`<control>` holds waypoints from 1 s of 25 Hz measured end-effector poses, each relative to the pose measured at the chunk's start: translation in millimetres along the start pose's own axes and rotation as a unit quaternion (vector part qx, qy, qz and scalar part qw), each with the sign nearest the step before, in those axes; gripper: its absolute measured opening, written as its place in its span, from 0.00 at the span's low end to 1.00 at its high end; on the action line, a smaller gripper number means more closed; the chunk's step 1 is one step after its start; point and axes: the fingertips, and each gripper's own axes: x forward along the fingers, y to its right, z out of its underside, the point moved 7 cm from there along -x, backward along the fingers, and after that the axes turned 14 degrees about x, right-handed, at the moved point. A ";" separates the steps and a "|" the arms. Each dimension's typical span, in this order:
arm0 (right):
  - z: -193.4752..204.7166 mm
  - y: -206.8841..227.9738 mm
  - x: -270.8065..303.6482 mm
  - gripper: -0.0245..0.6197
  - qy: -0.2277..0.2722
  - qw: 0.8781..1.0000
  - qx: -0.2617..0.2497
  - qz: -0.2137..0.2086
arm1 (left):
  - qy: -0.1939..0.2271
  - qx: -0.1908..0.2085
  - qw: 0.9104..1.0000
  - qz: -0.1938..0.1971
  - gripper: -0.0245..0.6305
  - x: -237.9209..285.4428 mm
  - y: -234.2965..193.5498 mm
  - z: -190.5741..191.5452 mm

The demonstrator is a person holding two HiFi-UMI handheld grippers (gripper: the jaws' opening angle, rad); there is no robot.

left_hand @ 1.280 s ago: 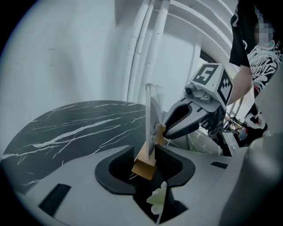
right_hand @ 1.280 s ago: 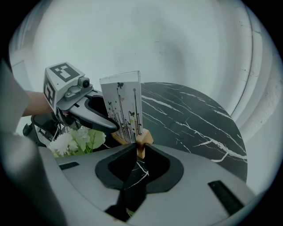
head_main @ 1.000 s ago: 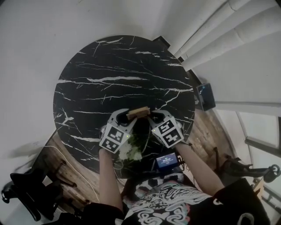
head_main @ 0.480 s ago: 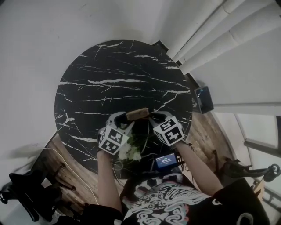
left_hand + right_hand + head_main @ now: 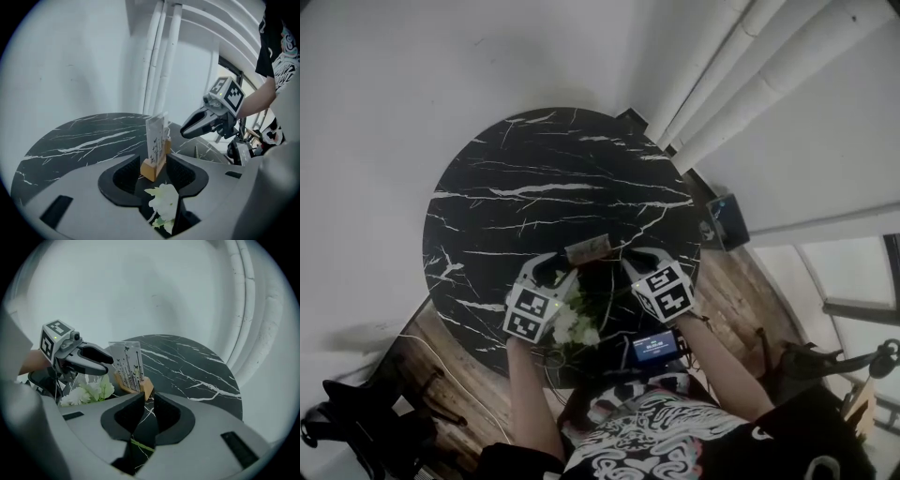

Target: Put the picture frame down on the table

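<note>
The picture frame, a clear panel printed with dark plant shapes in a wooden base, stands upright on the black marble table. In the left gripper view the frame rises just beyond my left gripper, whose jaws have just been opening and now stand wide, touching nothing. My right gripper shows only a narrow gap, with nothing in it. The frame's base sits just past its tips. In the head view the left gripper and the right gripper flank the frame on its near side.
White artificial flowers lie on the table's near edge between my forearms. A small device with a lit screen sits by the right wrist. White pipes run along the wall at the right, and a wooden floor surrounds the table.
Both grippers have drawn back from the frame towards me and lifted a little. The left jaws have spread wider. The frame stays standing where it was.
</note>
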 end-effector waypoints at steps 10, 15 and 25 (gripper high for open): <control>11.3 -15.9 -50.8 0.11 0.070 0.997 0.016 0.014 | 0.045 -0.032 0.992 -0.112 0.09 -59.9 3.3 -16.0; 11.1 -29.9 -73.8 0.08 0.119 0.993 0.019 0.017 | 0.090 -0.092 0.980 -0.153 0.06 -88.4 7.5 -22.9; 21.7 -59.5 -116.2 0.07 0.198 0.979 0.049 -0.007 | 0.125 -0.173 0.964 -0.160 0.06 -108.1 45.2 -34.0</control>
